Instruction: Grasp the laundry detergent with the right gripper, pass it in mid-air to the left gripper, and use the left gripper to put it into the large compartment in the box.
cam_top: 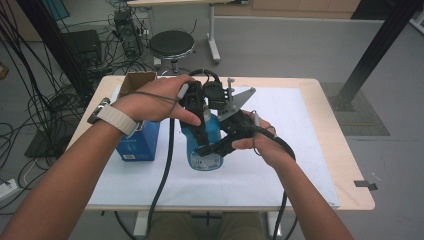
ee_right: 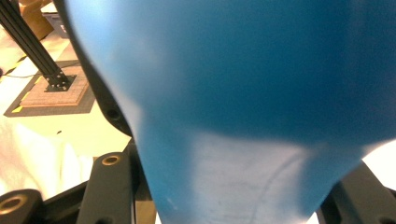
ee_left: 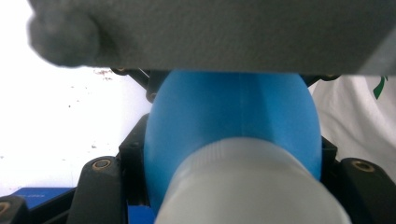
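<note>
A person at a pale wooden table (cam_top: 330,150) works a blue bottle (cam_top: 205,142) with a hand-held tool in each hand. The bottle stands upright on the white sheet (cam_top: 280,150) that covers most of the tabletop, near the middle of the table and somewhat closer to its near edge than to its far one.

The left tool (cam_top: 200,131), carried by the hand with the pale wristband, comes down on the bottle from above, its jaws drawn in around the bottle's upper part. In the left gripper view the blue shoulder and whitish cap (ee_left: 252,186) sit squarely between those black jaws.

The right tool (cam_top: 217,146) reaches in from the right side, its jaws pinching the bottle's body; in the right gripper view the blue wall (ee_right: 243,93) presses close between them.

A blue carton (cam_top: 140,142) stands just left of the bottle, toward the table's left edge. An open brown cardboard box (cam_top: 136,80) sits behind it at the far left corner. A round black stool (cam_top: 171,44) stands on the floor beyond the far edge.
</note>
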Motion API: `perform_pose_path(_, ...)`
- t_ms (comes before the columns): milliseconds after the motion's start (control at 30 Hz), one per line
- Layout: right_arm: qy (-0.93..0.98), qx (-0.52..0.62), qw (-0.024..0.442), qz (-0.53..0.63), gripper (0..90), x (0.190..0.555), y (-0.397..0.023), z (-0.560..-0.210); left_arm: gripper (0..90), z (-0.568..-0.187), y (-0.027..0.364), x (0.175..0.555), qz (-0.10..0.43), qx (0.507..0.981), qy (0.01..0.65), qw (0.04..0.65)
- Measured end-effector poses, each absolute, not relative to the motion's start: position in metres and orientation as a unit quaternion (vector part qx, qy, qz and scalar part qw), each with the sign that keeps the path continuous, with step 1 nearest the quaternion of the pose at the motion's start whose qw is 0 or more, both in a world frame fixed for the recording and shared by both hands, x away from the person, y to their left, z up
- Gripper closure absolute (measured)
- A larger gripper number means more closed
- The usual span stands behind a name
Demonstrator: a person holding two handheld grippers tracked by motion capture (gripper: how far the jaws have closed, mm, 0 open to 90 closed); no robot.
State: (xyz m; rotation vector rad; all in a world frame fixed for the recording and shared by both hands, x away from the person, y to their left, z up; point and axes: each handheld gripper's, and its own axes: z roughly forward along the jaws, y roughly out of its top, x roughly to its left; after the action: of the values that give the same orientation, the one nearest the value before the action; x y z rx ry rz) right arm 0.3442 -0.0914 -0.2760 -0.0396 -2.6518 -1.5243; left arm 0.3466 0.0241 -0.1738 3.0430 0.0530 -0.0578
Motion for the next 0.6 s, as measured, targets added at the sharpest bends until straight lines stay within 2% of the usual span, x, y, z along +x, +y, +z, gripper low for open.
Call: perform_pose_path(600, -0.865, -0.011, 0.042, -0.499, 43.4, 0.3438, -0.0895, -0.2763, 37.9, -0.1738, 0.0265, 0.3461, -0.020, 0.998, 0.022, 0.050)
